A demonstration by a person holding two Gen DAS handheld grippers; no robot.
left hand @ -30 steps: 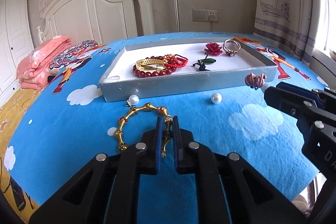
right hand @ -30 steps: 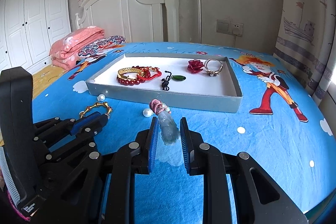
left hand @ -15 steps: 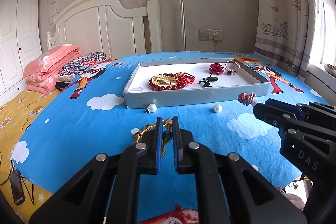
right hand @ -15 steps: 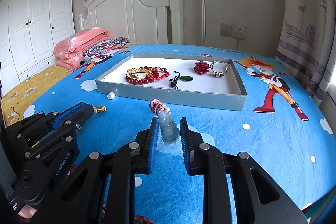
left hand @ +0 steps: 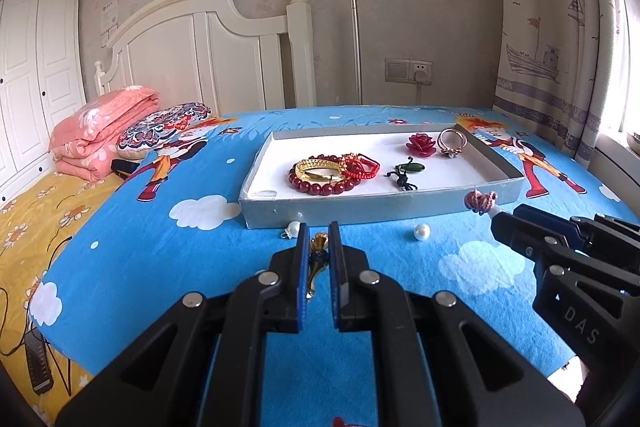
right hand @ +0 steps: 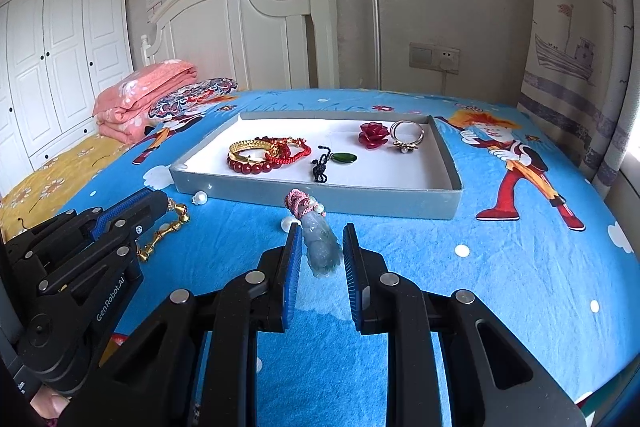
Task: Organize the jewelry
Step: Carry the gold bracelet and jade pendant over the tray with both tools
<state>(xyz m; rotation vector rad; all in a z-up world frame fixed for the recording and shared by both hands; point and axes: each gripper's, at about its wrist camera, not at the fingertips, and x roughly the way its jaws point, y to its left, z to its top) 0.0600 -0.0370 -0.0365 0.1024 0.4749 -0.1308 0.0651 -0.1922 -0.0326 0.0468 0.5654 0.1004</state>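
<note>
My left gripper (left hand: pixel 319 241) is shut on a gold bamboo-link bracelet (left hand: pixel 317 255), held clear above the blue bedspread. In the right wrist view the bracelet (right hand: pixel 160 233) dangles below the left gripper (right hand: pixel 162 202). My right gripper (right hand: pixel 322 241) is shut on a pale jade pendant (right hand: pixel 322 247) with a pink cord knot (right hand: pixel 298 201) sticking out in front. The grey tray (left hand: pixel 380 207) with a white floor lies just beyond both grippers. It holds a red bead bracelet (left hand: pixel 320 187), a gold bangle, a red cord bracelet, a green pendant (left hand: pixel 412 169), a red rose (left hand: pixel 421 145) and a ring (left hand: pixel 452 143).
Two loose pearls (left hand: pixel 295 227) (left hand: pixel 422 231) rest on the bedspread against the tray's near wall. Folded pink bedding (left hand: pixel 100 129) and a patterned pillow (left hand: pixel 164 125) lie far left by the headboard. A curtain (left hand: pixel 560 27) hangs at the right. A black remote (left hand: pixel 38 363) lies near the bed's left edge.
My left gripper has risen with the gold bracelet, lifting it off the bedspread where it lay spread out. The right gripper has stayed put with the jade pendant.
</note>
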